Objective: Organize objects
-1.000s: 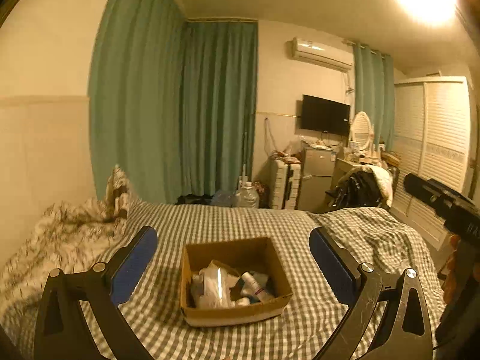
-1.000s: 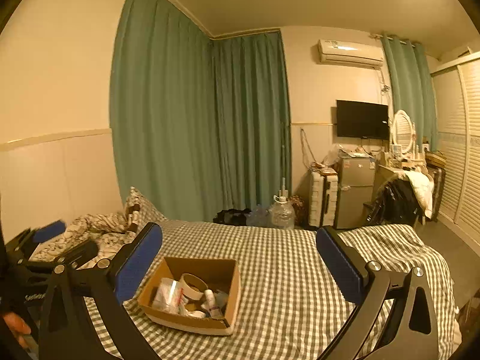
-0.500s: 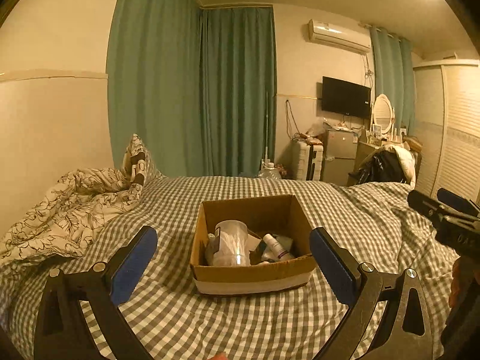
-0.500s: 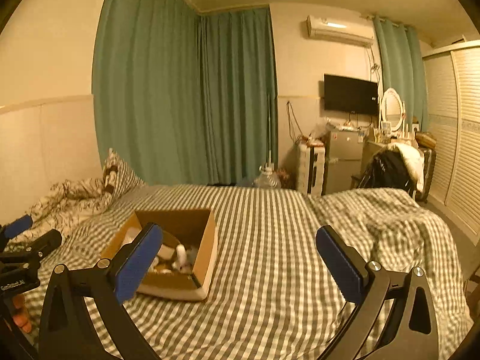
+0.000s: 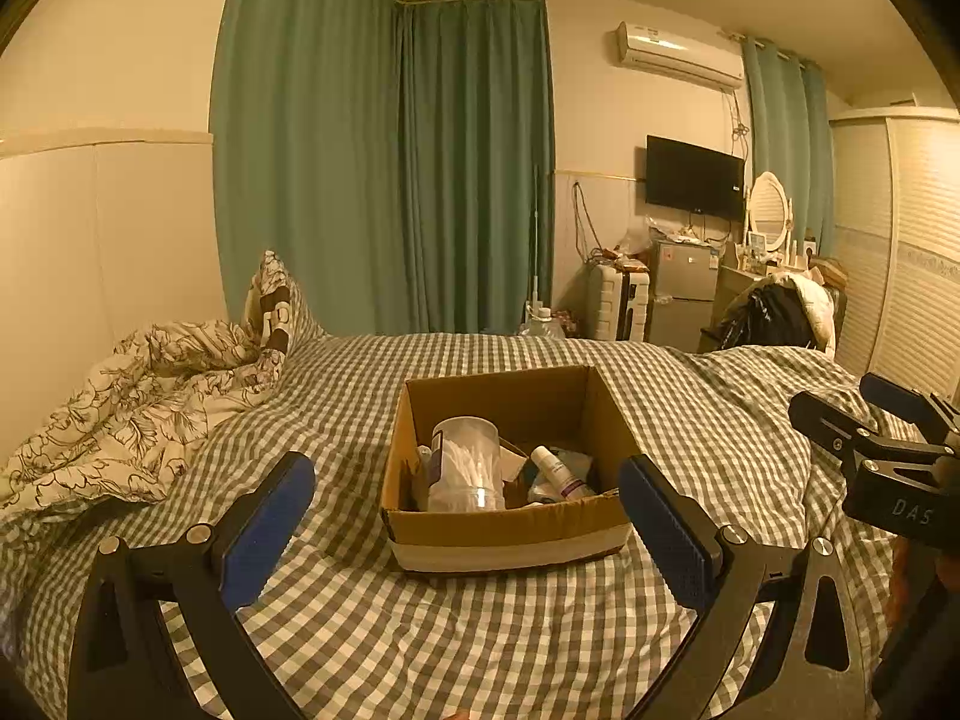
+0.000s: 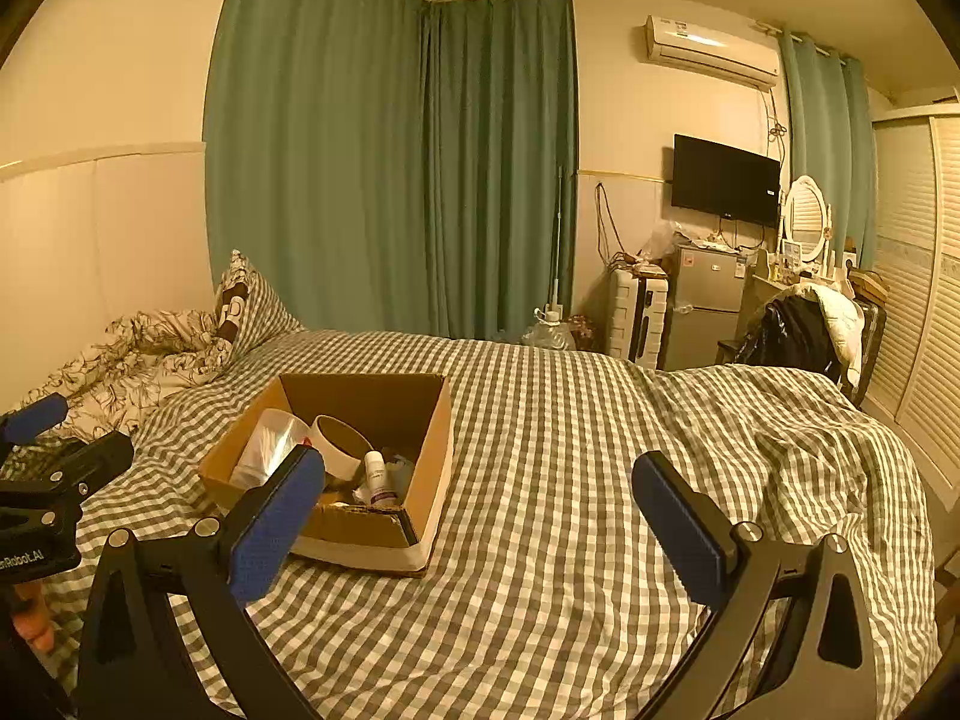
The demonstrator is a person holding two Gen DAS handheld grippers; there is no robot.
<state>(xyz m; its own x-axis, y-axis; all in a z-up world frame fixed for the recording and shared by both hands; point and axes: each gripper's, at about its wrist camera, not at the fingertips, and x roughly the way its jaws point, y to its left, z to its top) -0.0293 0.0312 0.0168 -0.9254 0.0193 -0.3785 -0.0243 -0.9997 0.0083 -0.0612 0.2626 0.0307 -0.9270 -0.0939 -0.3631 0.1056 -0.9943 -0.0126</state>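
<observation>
An open cardboard box [image 5: 510, 531] sits on the checked bed cover; it also shows in the right wrist view [image 6: 435, 450]. Inside are a clear tub of cotton swabs [image 5: 465, 468], a small white bottle with a purple label [image 5: 555, 471] and a roll of tape [image 6: 339, 444]. My left gripper [image 5: 468, 516] is open and empty, its pads on either side of the box's near wall. My right gripper [image 6: 480, 516] is open and empty, to the right of the box above the cover; its body shows at the right of the left wrist view [image 5: 888, 456].
A rumpled floral duvet [image 5: 132, 396] and a pillow [image 5: 273, 306] lie at the bed's left. Green curtains [image 5: 384, 168] hang behind. Beyond the bed stand a suitcase [image 6: 639, 315], a small fridge [image 6: 702, 303], a chair with clothes [image 6: 798, 324] and a wardrobe [image 6: 918, 300].
Both grippers have dropped lower and come closer to the box, which now looms larger. The right wrist view has swung so the box sits nearer its left finger.
</observation>
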